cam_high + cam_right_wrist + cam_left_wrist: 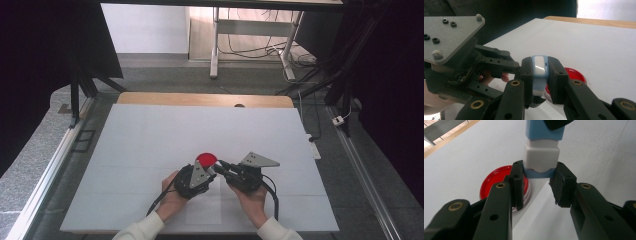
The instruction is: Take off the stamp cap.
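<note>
Here the two tools meet over the near middle of the white worktop (150, 130), and a small blue-and-white block (541, 155) is held between them. The right hand-held gripper (539, 75) is clamped on it, its jaws pressing both flanks of the piece. The left hand-held gripper (537, 186) has its jaws set narrowly around the block's lower blue end, close on either side; whether they actually bite cannot be told. A red round dish (499, 183) lies flat on the worktop just beyond and left of the left gripper's jaws, directly under the meeting point in the high view (206, 159).

The step looks like a pull-apart or a hand-over of the block. To do it well, the right hand-held gripper should keep a firm, square hold while the left closes fully on the blue end before any pulling begins. Both tools should move along the block's long axis, without twisting, so the piece does not slip sideways. Working low over the dish keeps a dropped part from rolling away.
</note>
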A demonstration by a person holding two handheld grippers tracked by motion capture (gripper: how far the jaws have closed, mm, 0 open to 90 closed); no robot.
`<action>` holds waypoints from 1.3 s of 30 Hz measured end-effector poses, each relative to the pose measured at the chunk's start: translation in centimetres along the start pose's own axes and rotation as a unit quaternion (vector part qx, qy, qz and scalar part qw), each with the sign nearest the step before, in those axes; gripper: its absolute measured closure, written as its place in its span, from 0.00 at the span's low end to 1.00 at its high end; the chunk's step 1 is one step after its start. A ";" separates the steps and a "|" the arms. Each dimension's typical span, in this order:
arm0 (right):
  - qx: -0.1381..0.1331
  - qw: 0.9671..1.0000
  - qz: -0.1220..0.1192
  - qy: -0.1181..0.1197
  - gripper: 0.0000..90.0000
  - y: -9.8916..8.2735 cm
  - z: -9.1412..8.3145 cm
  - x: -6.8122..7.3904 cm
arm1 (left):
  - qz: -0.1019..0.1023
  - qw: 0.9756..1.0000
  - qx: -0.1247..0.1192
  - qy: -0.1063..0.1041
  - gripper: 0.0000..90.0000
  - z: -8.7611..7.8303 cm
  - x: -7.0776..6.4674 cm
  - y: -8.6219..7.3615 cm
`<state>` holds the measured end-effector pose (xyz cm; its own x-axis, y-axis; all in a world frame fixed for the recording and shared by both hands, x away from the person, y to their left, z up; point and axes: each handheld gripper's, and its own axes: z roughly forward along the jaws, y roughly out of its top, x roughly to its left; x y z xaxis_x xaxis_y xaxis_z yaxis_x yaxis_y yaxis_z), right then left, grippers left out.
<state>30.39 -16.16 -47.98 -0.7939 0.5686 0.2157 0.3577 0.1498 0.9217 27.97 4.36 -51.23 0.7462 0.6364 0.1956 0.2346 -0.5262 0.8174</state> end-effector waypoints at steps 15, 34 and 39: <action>0.005 1.000 -0.002 -0.001 0.84 -0.3 0.2 0.0 | 0.015 1.000 0.010 -0.002 0.71 0.2 0.0 -0.2; 0.004 1.000 -0.005 -0.008 0.84 -0.3 -0.1 0.3 | 0.024 1.000 0.010 0.003 0.73 0.1 -0.2 -0.3; 0.008 1.000 -0.001 -0.003 0.84 -0.2 0.0 0.1 | 0.053 0.998 0.028 0.014 0.73 0.2 -0.4 -0.3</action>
<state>30.24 -16.17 -48.10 -0.7912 0.5737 0.2120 0.3647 0.1642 0.9165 27.70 4.11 -51.67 0.7512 0.5901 0.2956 0.1903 -0.6225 0.7591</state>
